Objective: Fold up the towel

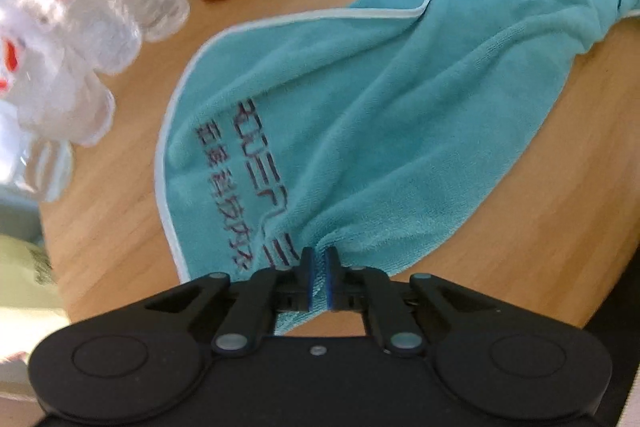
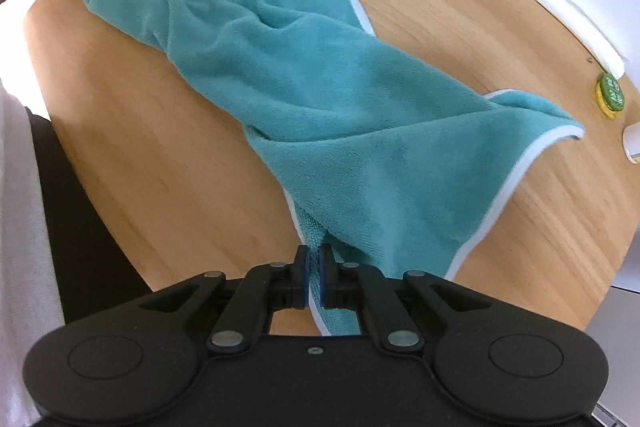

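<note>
Teal pile at the claws: an end of the towel [image 1: 360, 115] is pinched in the left claw [image 1: 319, 279] and the opposite end in the right claw [image 2: 314, 277], both clenched on cloth.
Towel: stretched between them in a twisted, rumpled band on the wooden surface [image 2: 160, 155], some white-piped edges turned over.
Step well done: judged, both ends should be kept level and taut so creases are shed before edges are matched.
Upper left, left view: clear bottles [image 1: 76, 7] should be avoided.
</note>
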The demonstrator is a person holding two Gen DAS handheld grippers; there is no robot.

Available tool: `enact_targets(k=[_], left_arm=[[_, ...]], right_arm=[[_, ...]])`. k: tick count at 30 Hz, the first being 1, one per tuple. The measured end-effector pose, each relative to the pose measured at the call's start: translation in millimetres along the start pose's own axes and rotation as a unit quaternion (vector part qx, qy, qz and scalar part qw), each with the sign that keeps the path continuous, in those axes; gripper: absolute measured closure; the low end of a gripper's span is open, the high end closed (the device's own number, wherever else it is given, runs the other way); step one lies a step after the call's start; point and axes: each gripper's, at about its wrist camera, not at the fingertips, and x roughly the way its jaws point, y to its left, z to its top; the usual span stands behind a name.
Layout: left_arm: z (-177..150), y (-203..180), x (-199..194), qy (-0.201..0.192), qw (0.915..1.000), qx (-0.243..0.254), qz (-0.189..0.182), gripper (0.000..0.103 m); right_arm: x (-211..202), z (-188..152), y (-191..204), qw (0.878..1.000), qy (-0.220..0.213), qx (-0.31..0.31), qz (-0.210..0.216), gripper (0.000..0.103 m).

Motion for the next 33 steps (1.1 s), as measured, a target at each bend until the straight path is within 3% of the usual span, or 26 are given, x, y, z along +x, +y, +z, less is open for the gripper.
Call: enact_targets(k=[4, 7, 10, 12, 15, 16, 18, 19, 22, 33], left_arm=[[1.4, -13.9, -11.1, -0.020, 0.9990, 0.034, 0.022, 0.061], [-1.5, -26.7, -18.5, -0.044, 0.9966, 0.065, 0.024, 0.061], [-3.8, -34.2, -9.3, -0.036, 0.9948, 0.088, 0.036, 0.061], [-5.2, -37.6, -6.4, -0.033, 0.9939, 0.098, 0.038, 0.061], [-5.3, -38.6, 4.0, -0.028, 0.9933, 0.106, 0.035, 0.063], [-5.7, -37.7, 4.0, -0.029, 0.9940, 0.101, 0.031, 0.068], [-6.1, -34.9, 2.2, -0.030, 0.9955, 0.088, 0.021, 0.090], [-5.9, -33.7, 3.2, -0.031, 0.9957, 0.084, 0.025, 0.098], [-5.1, -27.9, 3.4, -0.039, 0.9955, 0.082, 0.030, 0.099], [21.8, 20.5, -6.0, -0.064, 0.9964, -0.016, 0.053, 0.099]], right_arm=[[10.7, 4.9, 8.2, 0.999, -0.002, -0.023, -0.033, 0.095], [9.3, 3.0, 16.9, 0.999, -0.014, -0.031, -0.037, 0.090], [11.1, 2.5, 23.2, 0.998, -0.021, -0.037, -0.047, 0.078], [13.7, 2.9, 27.1, 0.997, -0.025, -0.043, -0.060, 0.076], [21.9, 8.5, 28.9, 0.996, -0.025, -0.039, -0.079, 0.076], [26.4, 9.9, 29.6, 0.995, -0.019, -0.042, -0.090, 0.076], [31.2, 11.9, 28.3, 0.996, -0.009, -0.036, -0.087, 0.083], [35.9, 15.6, 28.8, 0.996, -0.008, -0.031, -0.081, 0.093], [13.3, 14.3, 21.7, 0.998, -0.027, -0.021, -0.052, 0.096], [-69.8, 9.7, -4.5, 0.994, -0.096, 0.015, 0.052, 0.097]])
